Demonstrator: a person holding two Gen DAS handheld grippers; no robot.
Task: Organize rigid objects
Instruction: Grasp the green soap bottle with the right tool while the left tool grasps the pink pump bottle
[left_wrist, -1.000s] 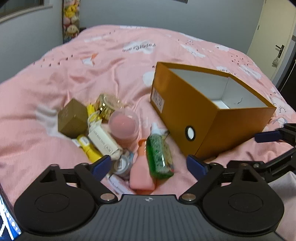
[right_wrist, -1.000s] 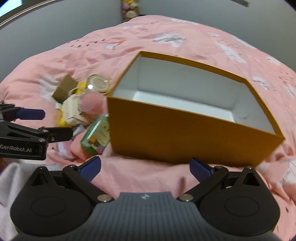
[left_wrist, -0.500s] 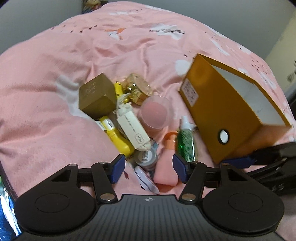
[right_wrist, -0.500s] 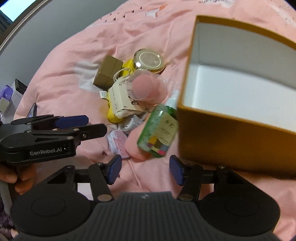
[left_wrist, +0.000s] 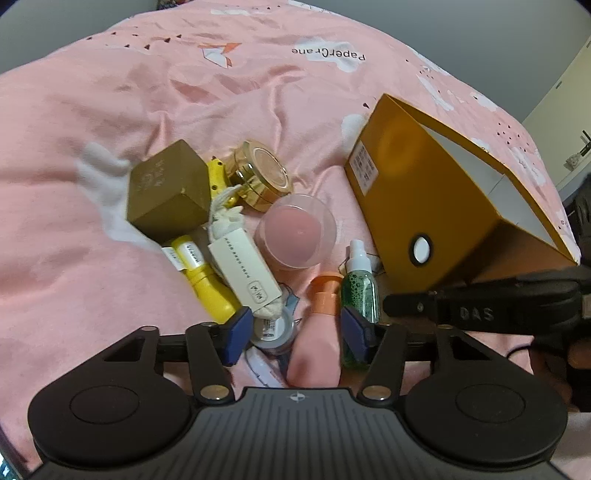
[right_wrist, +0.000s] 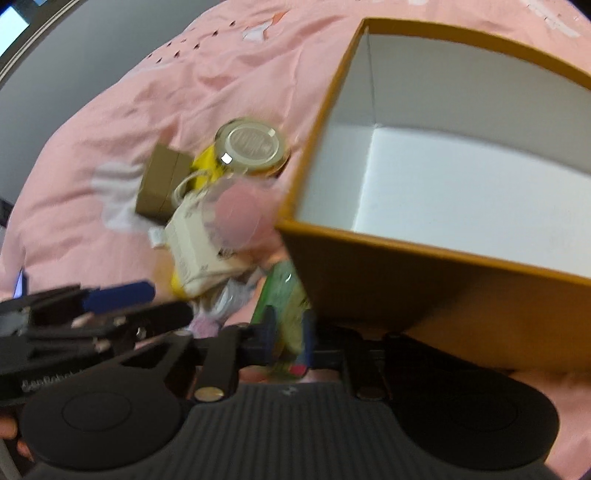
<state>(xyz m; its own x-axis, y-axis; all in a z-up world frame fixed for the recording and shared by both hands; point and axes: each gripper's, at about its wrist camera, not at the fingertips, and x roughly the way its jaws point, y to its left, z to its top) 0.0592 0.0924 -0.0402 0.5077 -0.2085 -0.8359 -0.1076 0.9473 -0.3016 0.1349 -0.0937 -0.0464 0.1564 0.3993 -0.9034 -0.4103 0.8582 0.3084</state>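
On the pink bed (left_wrist: 110, 122) a heap of small things lies left of the orange box (left_wrist: 424, 206), which stands open toward the bed's right edge. Leftmost in the heap is a brown cube (left_wrist: 166, 195), then a yellow bottle (left_wrist: 207, 288) under a cream pouch (left_wrist: 242, 271), a gold jar (left_wrist: 262, 177), a clear tub of pink (left_wrist: 297, 232), a small silver tin (left_wrist: 275, 330), a pink bottle (left_wrist: 317, 339) lying flat and a green spray bottle (left_wrist: 360, 291) just beside the box. The left gripper (left_wrist: 297, 334) hangs over the heap, its jaws about half open and just closing inward, the tin and pink bottle between them; whether the pads touch either I cannot tell. The right gripper (right_wrist: 288, 339) has just closed its jaws on the green spray bottle, at the box's near corner.
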